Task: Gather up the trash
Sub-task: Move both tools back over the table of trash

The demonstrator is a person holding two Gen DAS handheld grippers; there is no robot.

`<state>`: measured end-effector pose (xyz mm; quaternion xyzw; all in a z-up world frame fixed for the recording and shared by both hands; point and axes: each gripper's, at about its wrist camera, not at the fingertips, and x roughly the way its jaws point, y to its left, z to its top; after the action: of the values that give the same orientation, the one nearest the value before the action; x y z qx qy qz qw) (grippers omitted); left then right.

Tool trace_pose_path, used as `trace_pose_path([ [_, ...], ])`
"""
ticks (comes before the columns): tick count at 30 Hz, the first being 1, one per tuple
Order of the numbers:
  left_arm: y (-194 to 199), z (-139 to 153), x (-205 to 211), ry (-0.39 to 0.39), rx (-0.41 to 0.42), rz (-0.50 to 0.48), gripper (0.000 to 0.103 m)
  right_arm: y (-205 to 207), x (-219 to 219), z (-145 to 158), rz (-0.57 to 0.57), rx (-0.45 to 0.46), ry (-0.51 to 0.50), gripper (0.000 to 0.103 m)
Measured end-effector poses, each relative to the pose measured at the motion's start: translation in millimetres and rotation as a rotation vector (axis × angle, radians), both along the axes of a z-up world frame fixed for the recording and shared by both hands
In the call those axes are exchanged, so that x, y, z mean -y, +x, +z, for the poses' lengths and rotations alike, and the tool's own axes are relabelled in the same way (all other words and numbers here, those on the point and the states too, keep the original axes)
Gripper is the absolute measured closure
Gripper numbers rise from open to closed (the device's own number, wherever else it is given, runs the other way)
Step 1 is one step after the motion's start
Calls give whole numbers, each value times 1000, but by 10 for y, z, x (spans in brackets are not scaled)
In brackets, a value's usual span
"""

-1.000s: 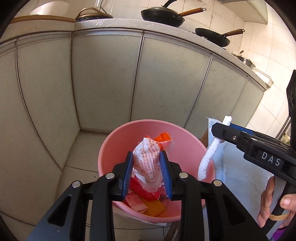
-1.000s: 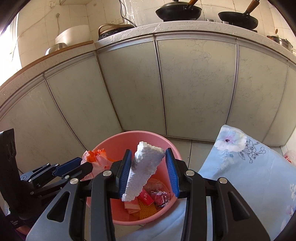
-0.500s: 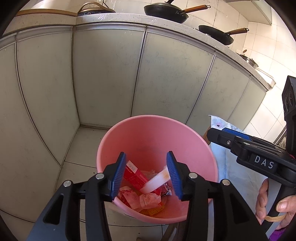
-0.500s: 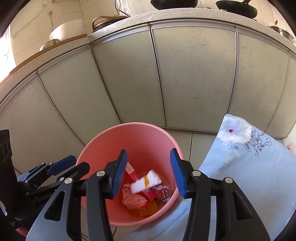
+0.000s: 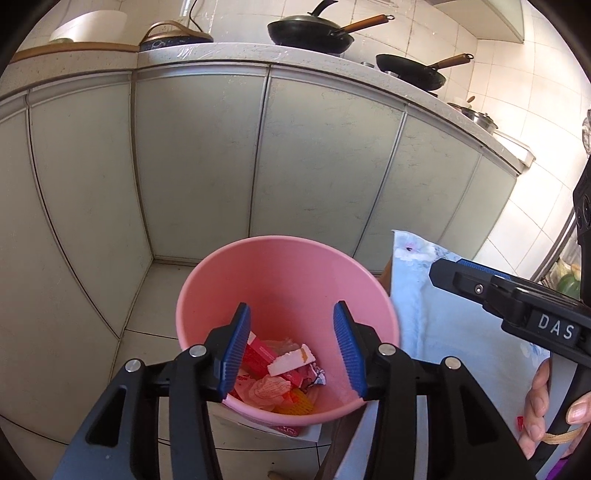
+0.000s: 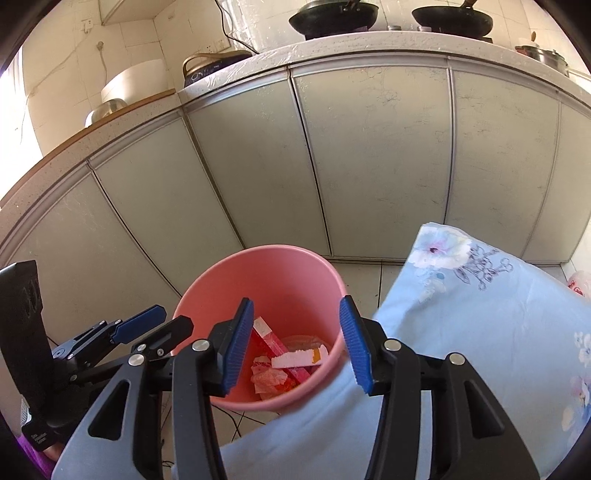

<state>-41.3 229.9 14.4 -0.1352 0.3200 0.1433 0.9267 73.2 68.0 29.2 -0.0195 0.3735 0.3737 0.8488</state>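
A pink bin (image 5: 288, 266) stands on the tiled floor below both grippers. In its bottom lie a white foam piece (image 5: 291, 363), a crumpled white-and-red wrapper (image 5: 267, 387), a red box (image 5: 258, 350) and other scraps. My left gripper (image 5: 291, 305) hangs open over the bin with nothing between its blue pads. My right gripper (image 6: 296, 300) is open and empty too, above the same bin (image 6: 266, 273); the foam piece (image 6: 297, 359) lies far below it. Each gripper shows in the other's view: the right gripper (image 5: 454, 269) at the right, the left gripper (image 6: 147, 317) at the lower left.
A light blue floral cloth (image 6: 480, 314) covers a surface right of the bin and touches its rim. Grey cabinet doors (image 5: 207, 155) rise behind, with black pans (image 5: 310, 31) on the counter. A person's hand (image 5: 539, 406) grips the right handle.
Both grippers opened. The wrapper fell from the left one and the foam piece from the right one into the bin. Both grippers then drew up a little.
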Motion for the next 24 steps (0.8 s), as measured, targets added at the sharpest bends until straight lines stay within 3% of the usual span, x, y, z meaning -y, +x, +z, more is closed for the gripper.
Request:
trace_pose_path([
  [4, -22, 68, 167, 14, 5, -27, 57, -105, 230, 62, -16, -7, 15, 45],
  [24, -111, 312, 953, 61, 40, -159, 57, -736, 1259, 296, -84, 52, 30, 45],
])
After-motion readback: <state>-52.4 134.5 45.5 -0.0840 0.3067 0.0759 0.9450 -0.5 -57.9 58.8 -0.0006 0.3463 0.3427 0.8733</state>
